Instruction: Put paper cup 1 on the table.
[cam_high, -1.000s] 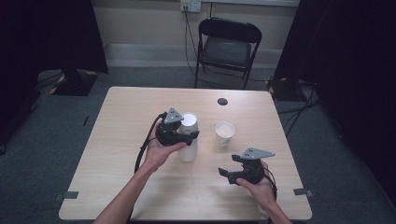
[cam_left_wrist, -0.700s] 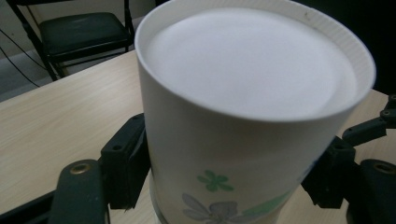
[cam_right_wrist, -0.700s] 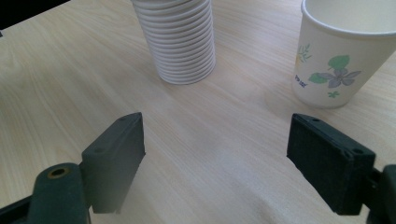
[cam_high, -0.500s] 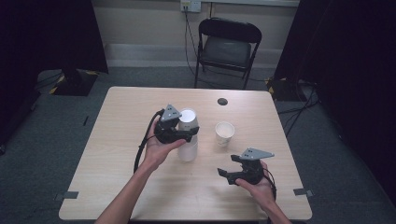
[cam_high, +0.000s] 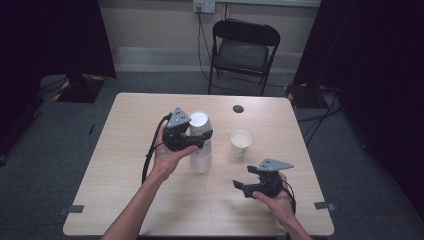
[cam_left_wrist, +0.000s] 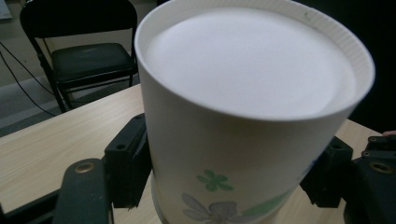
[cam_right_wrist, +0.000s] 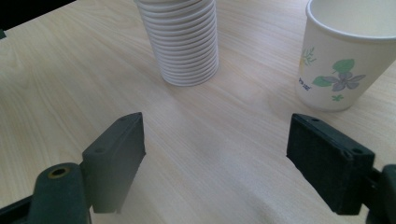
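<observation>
Cups are what I am working through: a stack of upside-down paper cups (cam_high: 201, 152) stands near the middle of the table (cam_high: 125, 145), and my left claw (cam_left_wrist: 224, 182) is round the topmost cup (cam_left_wrist: 247, 107), one pad on each side of its wall. The pads look pressed against the paper, so I take it I am grasping that top cup, though I cannot tell whether it has come loose from the ones beneath.

One cup (cam_high: 240, 142) already stands upright by itself, well to the right of the stack, with a flower print on its side; I judge that one done. My right claw (cam_right_wrist: 233, 158) is released, jaws wide apart with bare table between them, resting low at the near right of the table and pointed toward the stack's base and the lone cup.

Left to do, as I read it: lift this top cup free, turn it over, set it down beside the first. Many cups remain stacked.
</observation>
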